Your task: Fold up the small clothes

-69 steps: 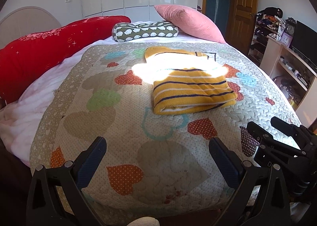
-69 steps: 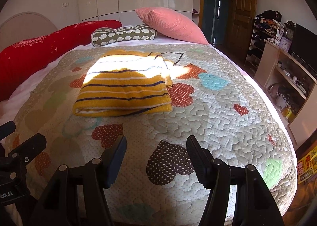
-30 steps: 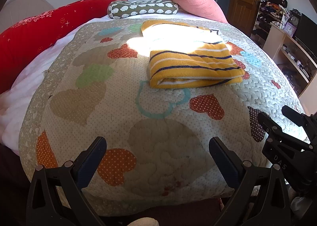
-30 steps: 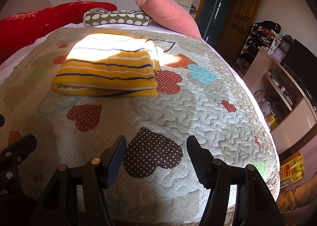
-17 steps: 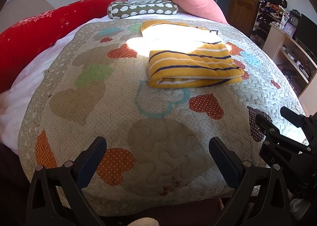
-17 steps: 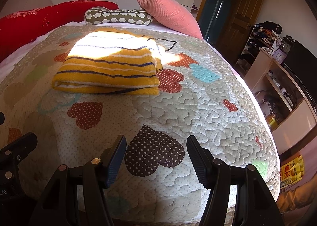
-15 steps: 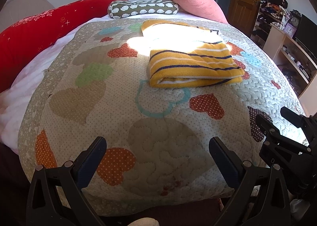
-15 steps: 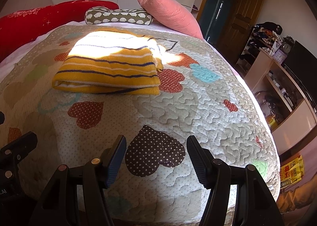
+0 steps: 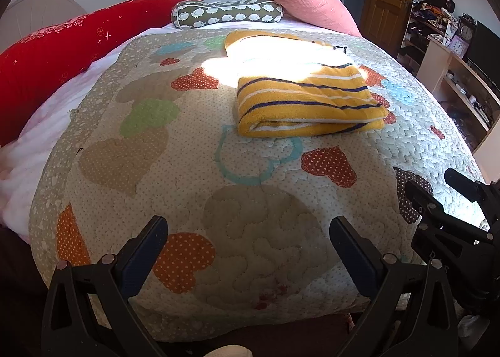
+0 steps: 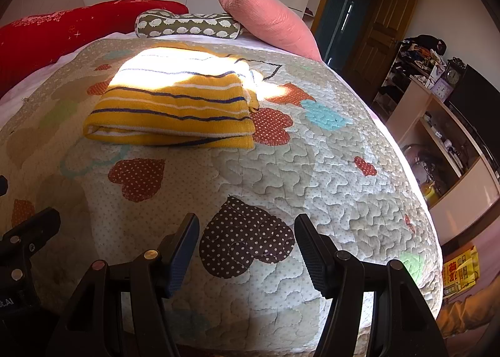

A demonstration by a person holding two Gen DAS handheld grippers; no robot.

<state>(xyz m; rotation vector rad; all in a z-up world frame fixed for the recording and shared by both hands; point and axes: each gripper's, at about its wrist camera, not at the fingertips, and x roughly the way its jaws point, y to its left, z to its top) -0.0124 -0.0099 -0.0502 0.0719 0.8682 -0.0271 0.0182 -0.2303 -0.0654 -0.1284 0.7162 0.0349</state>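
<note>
A folded yellow garment with navy and white stripes (image 9: 306, 103) lies on the heart-patterned quilt (image 9: 250, 200) near the bed's middle, its far part in bright sunlight. It also shows in the right wrist view (image 10: 175, 110). My left gripper (image 9: 248, 250) is open and empty above the quilt's near edge, well short of the garment. My right gripper (image 10: 247, 247) is open and empty over a brown dotted heart, near the foot of the bed. The right gripper's body also shows at the right of the left wrist view (image 9: 453, 219).
A red bolster (image 9: 78, 35), a patterned roll cushion (image 9: 225, 13) and a pink pillow (image 9: 300, 0) lie at the head of the bed. Shelves with clutter (image 10: 437, 125) and a wooden door (image 10: 368, 32) stand to the right.
Both grippers have shifted slightly since a second ago; the garment has not moved. Since 2.3 s ago both views have drawn back and tilted down.
</note>
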